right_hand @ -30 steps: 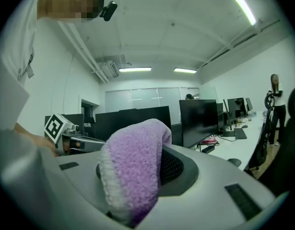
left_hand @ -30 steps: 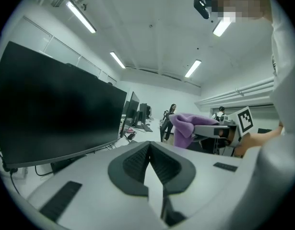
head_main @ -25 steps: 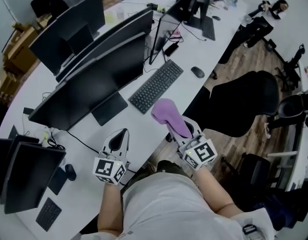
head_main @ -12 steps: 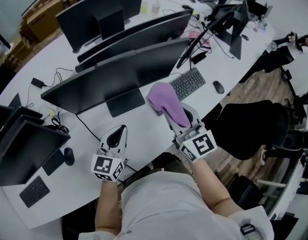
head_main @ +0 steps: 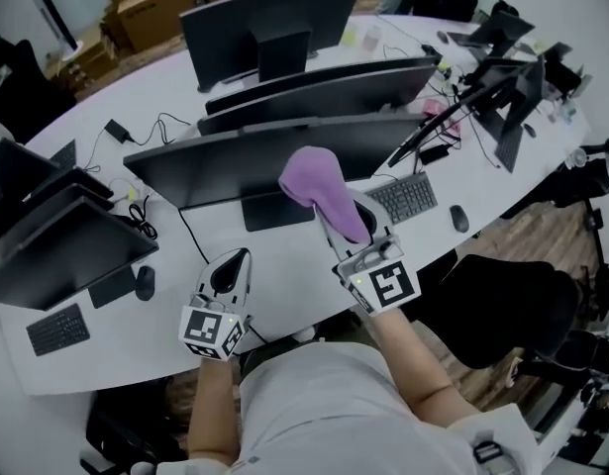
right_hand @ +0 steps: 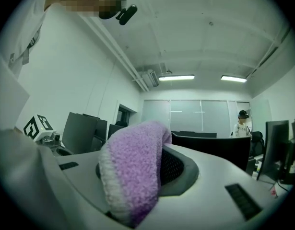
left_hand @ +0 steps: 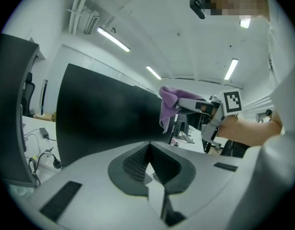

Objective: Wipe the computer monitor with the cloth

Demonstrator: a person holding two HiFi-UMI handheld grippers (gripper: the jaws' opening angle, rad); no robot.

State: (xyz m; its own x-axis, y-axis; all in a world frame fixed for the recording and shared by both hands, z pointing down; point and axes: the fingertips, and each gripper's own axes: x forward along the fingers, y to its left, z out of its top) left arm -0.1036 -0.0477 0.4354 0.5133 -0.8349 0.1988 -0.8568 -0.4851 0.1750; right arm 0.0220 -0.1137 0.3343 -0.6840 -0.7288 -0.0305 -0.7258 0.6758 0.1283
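The nearest computer monitor is a wide dark screen on a stand on the white desk; in the left gripper view its black face fills the middle. My right gripper is shut on a purple cloth, which is held up just in front of the monitor's lower middle; I cannot tell whether it touches. In the right gripper view the cloth drapes over the jaws and hides them. My left gripper hovers low over the desk, to the left of the stand, with its jaws shut and nothing in them.
A keyboard and mouse lie right of the monitor. More monitors stand behind and at the left, with cables, a small keyboard and a mouse. A black chair stands to my right.
The right gripper has carried the cloth from beside the keyboard up to the nearest monitor's front. The head view has swung left; the left gripper stays low over the desk.
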